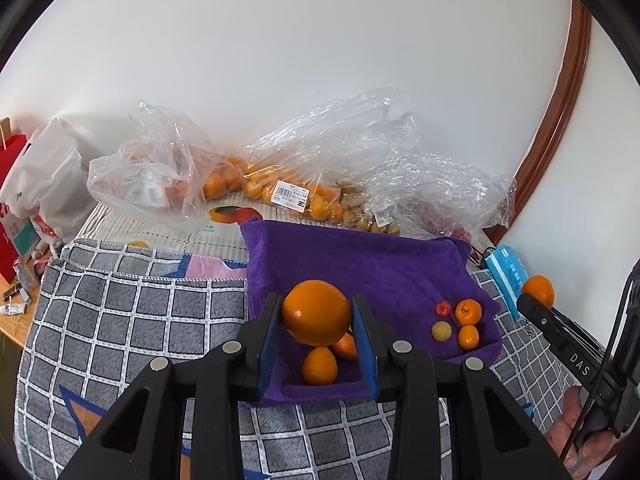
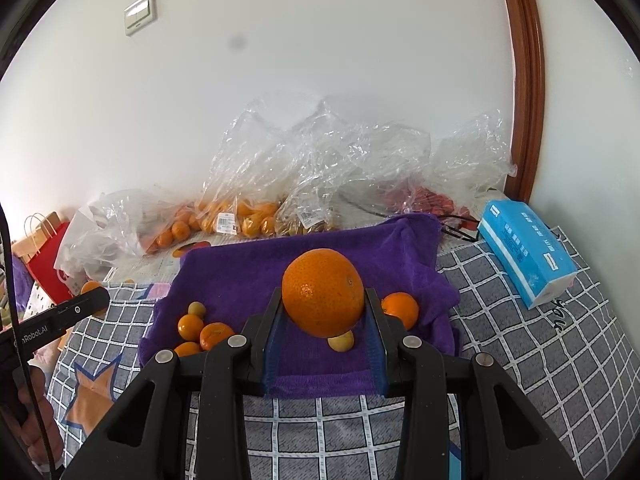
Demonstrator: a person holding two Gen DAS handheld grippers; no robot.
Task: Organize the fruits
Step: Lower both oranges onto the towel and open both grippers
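Left gripper [image 1: 316,312] fingers squeeze big orange [image 1: 316,312]; right gripper [image 2: 323,294] fingers squeeze another orange [image 2: 323,294]. Loose squeeze: round orange might slip, bump little fruits on purple towel [image 1: 392,264], roll away.

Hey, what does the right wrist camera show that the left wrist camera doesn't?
Only the right wrist view: a white wall switch and the whole blue tissue pack. Only the left wrist view: a small red fruit on the towel. Both: a purple towel with small oranges, clear plastic fruit bags, and each tool, left tool, right tool, gripping a large orange.
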